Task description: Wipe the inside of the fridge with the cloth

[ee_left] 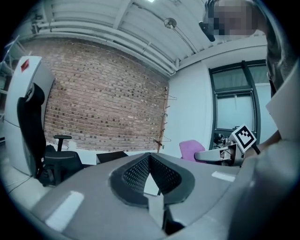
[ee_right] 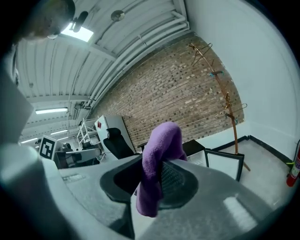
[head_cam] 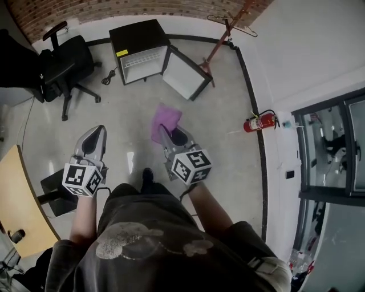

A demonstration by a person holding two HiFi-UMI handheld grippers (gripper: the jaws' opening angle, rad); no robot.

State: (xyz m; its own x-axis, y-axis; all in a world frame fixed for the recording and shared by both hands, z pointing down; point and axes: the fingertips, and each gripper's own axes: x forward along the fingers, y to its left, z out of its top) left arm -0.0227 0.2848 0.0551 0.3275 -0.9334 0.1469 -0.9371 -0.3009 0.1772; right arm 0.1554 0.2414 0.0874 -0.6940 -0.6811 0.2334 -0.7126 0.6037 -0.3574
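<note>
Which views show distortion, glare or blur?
Head view: fisheye curves the white wall; glare patch on the floor; fridge sharp. Left gripper view: dark vignette corners, brick wall bowed. Right gripper view: cloth slightly soft, ceiling light blown out.

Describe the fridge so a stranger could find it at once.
Look to the brick wall at the room's far end. On the floor before it, between the black office chair and the wooden coat stand, sits a low black fridge. Only it has a door swung open, showing a white inside.
</note>
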